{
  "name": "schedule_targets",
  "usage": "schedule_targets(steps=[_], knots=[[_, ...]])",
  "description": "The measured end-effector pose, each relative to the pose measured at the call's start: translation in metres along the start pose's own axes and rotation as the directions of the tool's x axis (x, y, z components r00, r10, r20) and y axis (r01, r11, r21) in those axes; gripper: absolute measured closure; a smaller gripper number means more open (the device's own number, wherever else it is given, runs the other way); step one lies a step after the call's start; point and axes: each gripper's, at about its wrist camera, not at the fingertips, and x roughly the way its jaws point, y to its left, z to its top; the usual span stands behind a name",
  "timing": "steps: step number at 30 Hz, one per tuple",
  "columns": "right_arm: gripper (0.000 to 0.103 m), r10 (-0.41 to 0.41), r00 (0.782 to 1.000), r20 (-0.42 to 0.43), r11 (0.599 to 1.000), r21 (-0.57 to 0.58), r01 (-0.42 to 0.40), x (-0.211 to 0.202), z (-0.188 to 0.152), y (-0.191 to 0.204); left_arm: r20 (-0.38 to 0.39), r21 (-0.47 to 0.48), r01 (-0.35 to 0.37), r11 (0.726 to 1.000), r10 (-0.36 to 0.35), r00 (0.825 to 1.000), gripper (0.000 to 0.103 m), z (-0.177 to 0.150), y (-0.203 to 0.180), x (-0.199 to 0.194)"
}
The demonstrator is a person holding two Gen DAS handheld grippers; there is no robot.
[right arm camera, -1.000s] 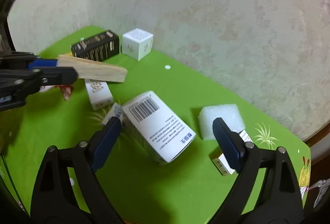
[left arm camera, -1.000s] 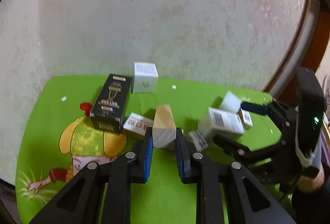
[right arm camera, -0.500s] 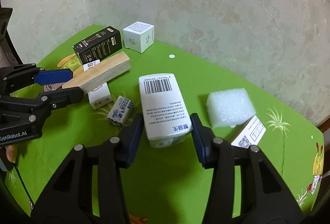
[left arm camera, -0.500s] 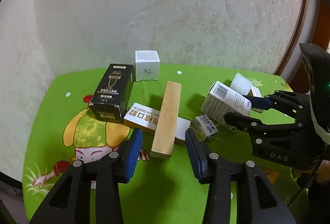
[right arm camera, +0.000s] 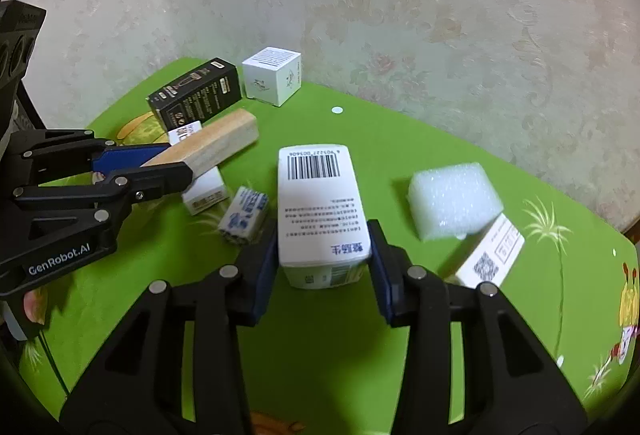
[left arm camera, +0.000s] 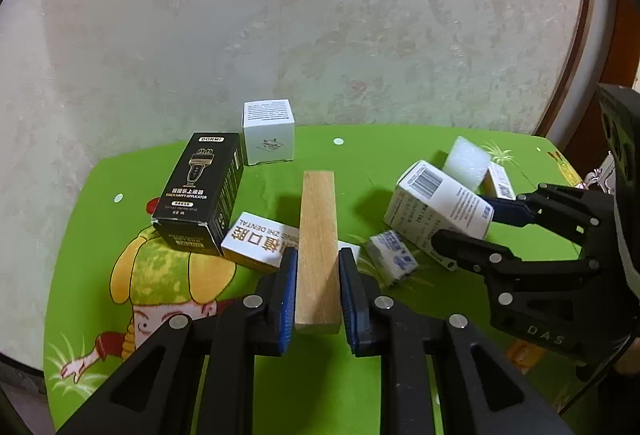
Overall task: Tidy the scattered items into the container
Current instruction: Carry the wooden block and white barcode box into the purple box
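Observation:
A pale wooden block (left arm camera: 318, 219) lies lengthwise between my left gripper's (left arm camera: 318, 255) blue pads, which press on both its sides; its far end rests over a white dental box (left arm camera: 260, 239). From the right wrist view the same block (right arm camera: 216, 143) sticks out of the left gripper (right arm camera: 176, 163). A white box with a barcode (right arm camera: 318, 203) sits between the pads of my right gripper (right arm camera: 323, 231), whose jaws are closing and touch both its sides. In the left wrist view that box (left arm camera: 436, 203) is tilted in the right gripper (left arm camera: 460, 219). No container is in view.
On the green cartoon mat (left arm camera: 120, 171) lie a black applicator box (left arm camera: 200, 187), a white cube box (left arm camera: 269, 133), a small blue-and-white packet (left arm camera: 392, 255), a white foam block (right arm camera: 456, 199) and a QR-code box (right arm camera: 492, 255). A patterned wall stands close behind.
My left gripper let go of the wooden block, which lay flat, then shut on it again. My right gripper closed from wide apart onto the barcode box, which turned in line with the fingers.

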Motion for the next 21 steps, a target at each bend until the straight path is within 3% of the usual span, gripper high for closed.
schedule_targets(steps=[9, 14, 21], knots=[[0.060, -0.009, 1.000, -0.030, 0.999, 0.051, 0.010, -0.031, -0.041, 0.007, 0.025, -0.036, 0.004, 0.999, -0.003, 1.000, 0.083, -0.045, -0.021, -0.047], [0.060, 0.013, 0.999, -0.047, 0.995, 0.096, -0.009, -0.063, -0.079, 0.008, -0.008, -0.053, -0.002, 0.999, 0.002, 1.000, 0.083, -0.090, -0.041, -0.071], [0.060, 0.020, 0.997, -0.076, 0.991, 0.131, -0.010, -0.099, -0.127, 0.012, -0.044, -0.065, -0.021, 0.998, 0.019, 0.999, 0.083, -0.124, -0.065, -0.083]])
